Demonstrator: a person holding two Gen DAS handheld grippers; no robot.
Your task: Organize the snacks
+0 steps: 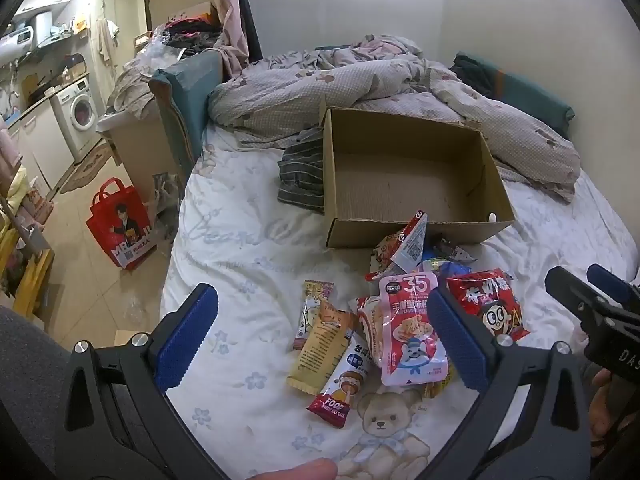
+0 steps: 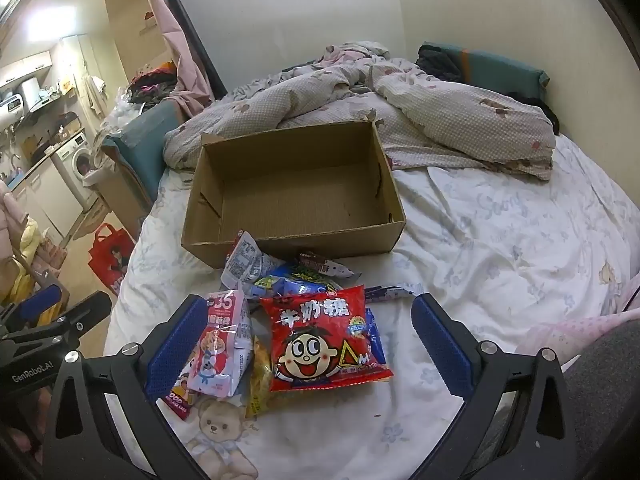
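Observation:
An empty brown cardboard box (image 1: 408, 176) (image 2: 296, 188) sits on the bed with a heap of snack packets in front of it. In the heap lie a red milk-candy bag (image 1: 486, 302) (image 2: 324, 344), a pink pouch (image 1: 412, 332) (image 2: 224, 344), a tan wafer bar (image 1: 320, 344) and a red-ended rice-cake stick (image 1: 344, 384). My left gripper (image 1: 320, 336) hangs open above the left side of the heap. My right gripper (image 2: 308, 344) is open too, hovering over the red bag. Neither holds anything.
A rumpled quilt (image 1: 360, 84) (image 2: 400, 108) lies behind the box, and striped cloth (image 1: 302, 168) lies at its left. The bed's left edge drops to a tiled floor with a red shopping bag (image 1: 118, 224). A washing machine (image 1: 78, 114) stands far left.

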